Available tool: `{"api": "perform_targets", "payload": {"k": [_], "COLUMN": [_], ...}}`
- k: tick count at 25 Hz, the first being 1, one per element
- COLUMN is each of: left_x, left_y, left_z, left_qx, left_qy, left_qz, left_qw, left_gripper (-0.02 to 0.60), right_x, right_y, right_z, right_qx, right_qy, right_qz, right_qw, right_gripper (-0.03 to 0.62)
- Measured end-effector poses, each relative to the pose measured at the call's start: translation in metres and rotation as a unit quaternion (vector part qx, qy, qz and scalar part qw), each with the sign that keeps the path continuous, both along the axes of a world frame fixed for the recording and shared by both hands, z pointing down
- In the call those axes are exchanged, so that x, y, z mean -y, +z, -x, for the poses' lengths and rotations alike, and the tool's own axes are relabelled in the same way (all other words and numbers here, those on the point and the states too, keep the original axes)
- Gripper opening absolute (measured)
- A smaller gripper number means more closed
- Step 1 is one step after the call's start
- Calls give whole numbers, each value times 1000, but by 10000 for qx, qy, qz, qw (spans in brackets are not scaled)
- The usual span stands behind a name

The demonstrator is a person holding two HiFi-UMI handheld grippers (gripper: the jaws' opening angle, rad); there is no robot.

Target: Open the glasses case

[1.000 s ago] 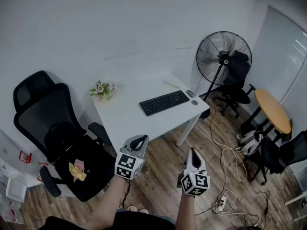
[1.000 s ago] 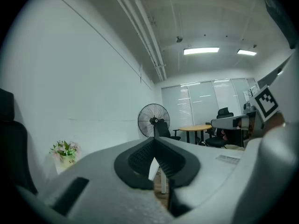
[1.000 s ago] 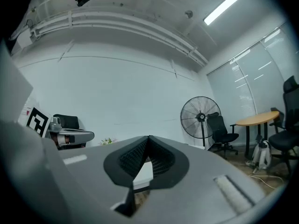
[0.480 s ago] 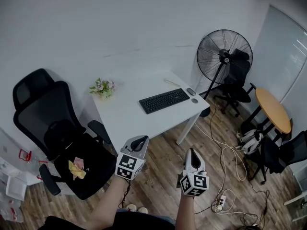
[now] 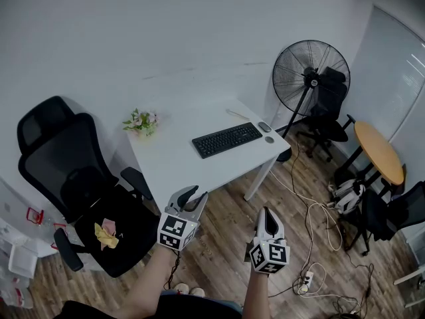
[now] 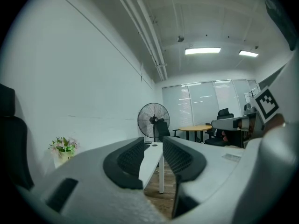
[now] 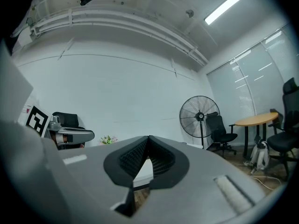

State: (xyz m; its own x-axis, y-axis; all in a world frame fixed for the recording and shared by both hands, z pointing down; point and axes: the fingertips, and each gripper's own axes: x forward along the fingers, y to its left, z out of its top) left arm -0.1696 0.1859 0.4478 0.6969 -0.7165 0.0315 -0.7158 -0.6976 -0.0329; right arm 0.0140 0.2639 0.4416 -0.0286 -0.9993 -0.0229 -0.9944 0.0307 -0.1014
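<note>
A small grey oblong thing (image 5: pixel 264 127), perhaps the glasses case, lies on the white desk (image 5: pixel 179 161) just right of the black keyboard (image 5: pixel 228 141). Both grippers are held level in front of the desk's near edge, well short of it. My left gripper (image 5: pixel 191 193) is opening its jaws, and only the desk shows through the gap in the left gripper view (image 6: pixel 152 146). My right gripper (image 5: pixel 265 211) is shut with its tips meeting (image 7: pixel 148 138) and nothing in them.
A dark mouse (image 5: pixel 269 141) sits beside the keyboard and a small flower pot (image 5: pixel 141 123) stands at the desk's far left. A black office chair (image 5: pixel 73 185) is left of the desk. A standing fan (image 5: pixel 309 78), a round wooden table (image 5: pixel 378 153) and floor cables (image 5: pixel 312 224) are to the right.
The left gripper's jaws have parted from shut to open. Both hands and everything on the desk stay where they were.
</note>
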Motion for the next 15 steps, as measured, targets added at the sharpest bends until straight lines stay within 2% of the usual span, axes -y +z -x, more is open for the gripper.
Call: {"api": "perform_targets", "payload": {"k": [7, 15], "left_x": [3, 13], "left_y": [-1, -3], "left_z": [-5, -6], "left_qx": [28, -23], "left_qy": [2, -289], "left_qz": [26, -13], "left_qw": [10000, 9996], "left_gripper": [153, 160], "right_x": [3, 8], "right_y": [1, 10], "right_z": [-11, -37], "right_qx": [76, 148], "right_qy": [-8, -37], "right_qz": [-28, -1], "right_qw": [10000, 9999], "right_gripper": [14, 14]}}
